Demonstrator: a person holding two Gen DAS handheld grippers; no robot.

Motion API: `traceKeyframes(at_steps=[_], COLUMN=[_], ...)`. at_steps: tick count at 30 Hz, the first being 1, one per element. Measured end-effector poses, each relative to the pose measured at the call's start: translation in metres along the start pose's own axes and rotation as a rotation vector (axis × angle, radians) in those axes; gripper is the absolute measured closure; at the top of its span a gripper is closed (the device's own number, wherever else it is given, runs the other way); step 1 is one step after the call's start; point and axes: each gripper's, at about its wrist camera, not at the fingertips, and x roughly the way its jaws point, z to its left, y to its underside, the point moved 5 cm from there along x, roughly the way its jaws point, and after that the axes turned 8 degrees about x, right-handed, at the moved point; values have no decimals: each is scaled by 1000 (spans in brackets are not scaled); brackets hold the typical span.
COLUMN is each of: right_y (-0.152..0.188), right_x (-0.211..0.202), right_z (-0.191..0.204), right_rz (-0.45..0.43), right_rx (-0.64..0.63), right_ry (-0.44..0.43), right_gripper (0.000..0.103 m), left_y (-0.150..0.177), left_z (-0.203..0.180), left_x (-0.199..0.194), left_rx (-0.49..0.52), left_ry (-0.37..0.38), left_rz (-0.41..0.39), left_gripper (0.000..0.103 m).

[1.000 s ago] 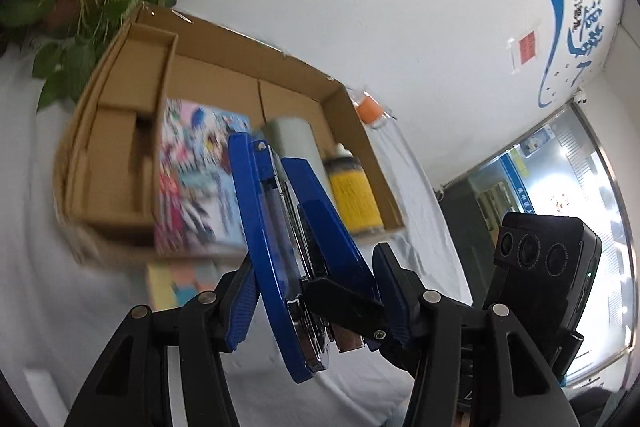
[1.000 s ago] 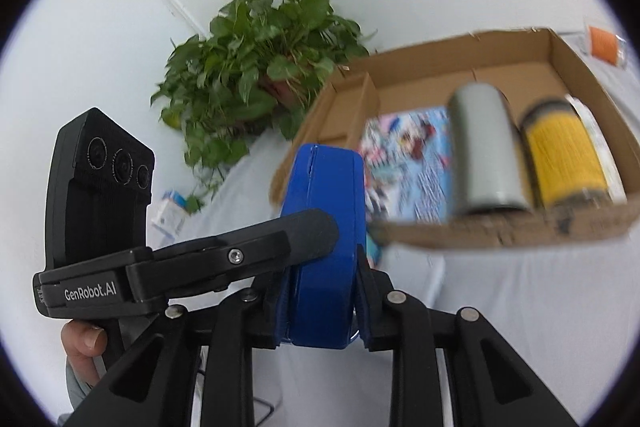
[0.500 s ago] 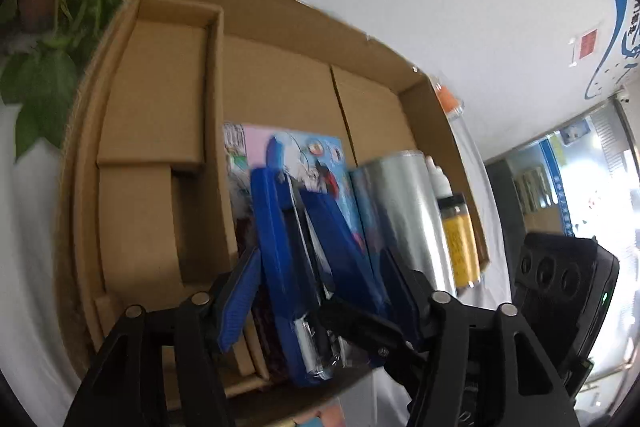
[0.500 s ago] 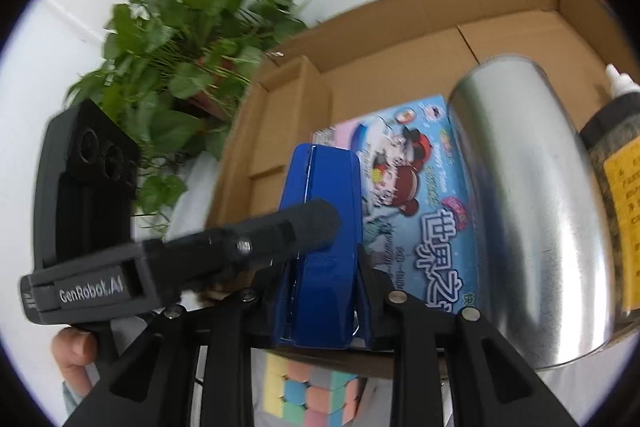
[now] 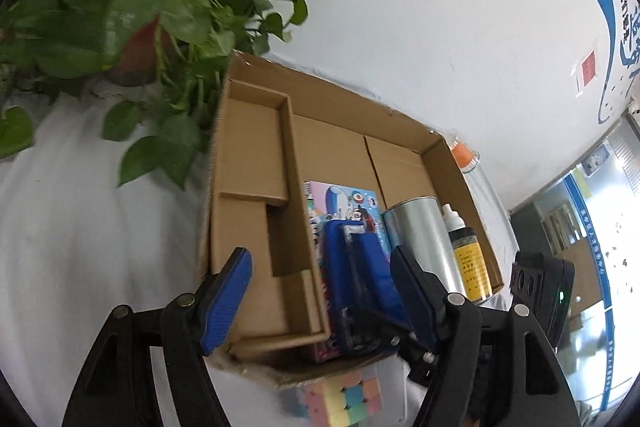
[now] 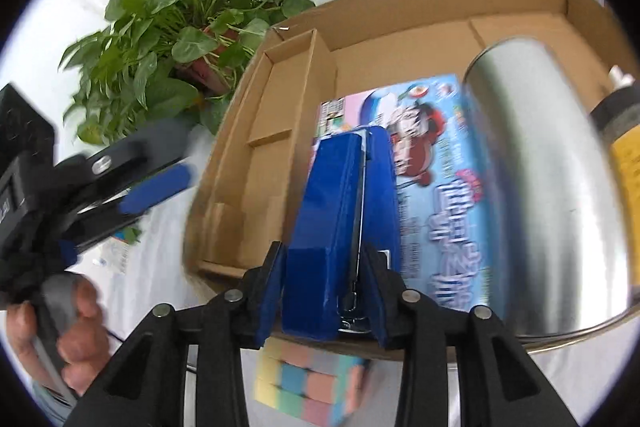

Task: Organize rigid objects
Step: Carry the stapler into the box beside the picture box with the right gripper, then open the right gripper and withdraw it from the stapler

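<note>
stapler in right tongs, atop booklet | cardboard box: metal can, bottle | left tongs wide

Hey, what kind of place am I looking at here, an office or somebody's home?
Probably an office or lab, not a home: a blue wall graphic, a glass-walled corridor and a potted plant beside a white-draped table.
</note>
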Motion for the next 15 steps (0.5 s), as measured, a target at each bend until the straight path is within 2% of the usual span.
traceKeyframes(at_steps=[1, 4, 7, 9, 11, 13, 15], right_y=[0, -2, -3, -4, -4, -6, -5], right_x=[-2, 4, 10, 12, 10, 8, 11], right_z=[-1, 2, 11, 14, 15, 15, 13], right_rz=[-7, -6, 10, 27, 54, 36, 17], right_rx=[-16, -72, -112, -105, -137, -187, -264], right_ry=[12, 29, 4, -29, -40, 0, 146], right_gripper=[56, 45, 32, 29, 30, 30, 26], left_y=[6, 17, 24, 27, 30, 32, 32], left_z=[1, 2, -2, -5, -7, -9, -8], left_x=[-8, -24, -36, -37, -42, -41, -39], left_rx=[-7, -11, -6, -5, 9, 9, 4], left_ry=[0, -2, -1, -2, -16, -20, -19], left_rz=[-11, -32, -47, -52, -59, -59, -58], left_gripper=[33, 33, 33, 33, 33, 33, 33])
